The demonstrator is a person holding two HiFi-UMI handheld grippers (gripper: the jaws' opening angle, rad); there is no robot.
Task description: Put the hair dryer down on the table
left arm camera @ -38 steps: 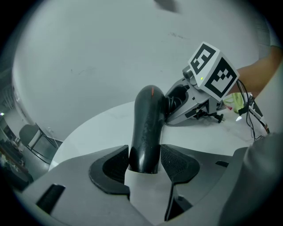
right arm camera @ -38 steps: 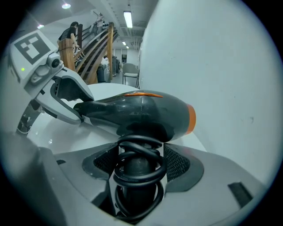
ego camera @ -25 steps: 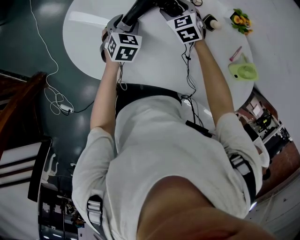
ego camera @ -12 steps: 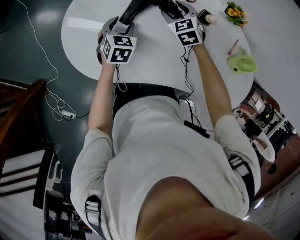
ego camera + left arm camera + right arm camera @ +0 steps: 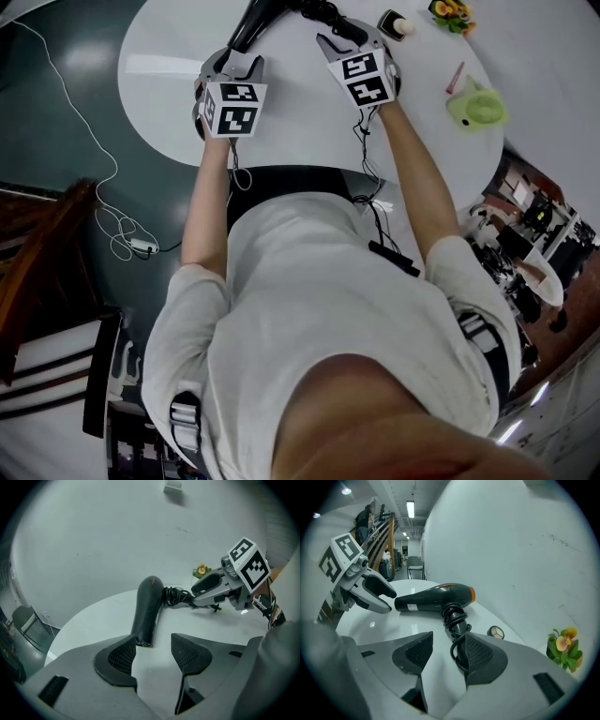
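Jaws of the left gripper [image 5: 152,648] stand apart in its own view, with only the white round table [image 5: 93,625] between the pads. The black hair dryer [image 5: 146,609] lies on the table, its barrel end just past the left-hand pad and unheld. Its coiled black cord [image 5: 174,596] lies near the right gripper [image 5: 202,590].

In the right gripper view, that gripper's [image 5: 449,651] jaws have just been closing but stand apart. A loop of cord [image 5: 453,620] and the dryer's handle sit just beside the right-hand pad, unclamped; whether they touch it I cannot tell.

From the head view, the dryer [image 5: 251,21] lies at the table's far side, with both grippers just short of it.
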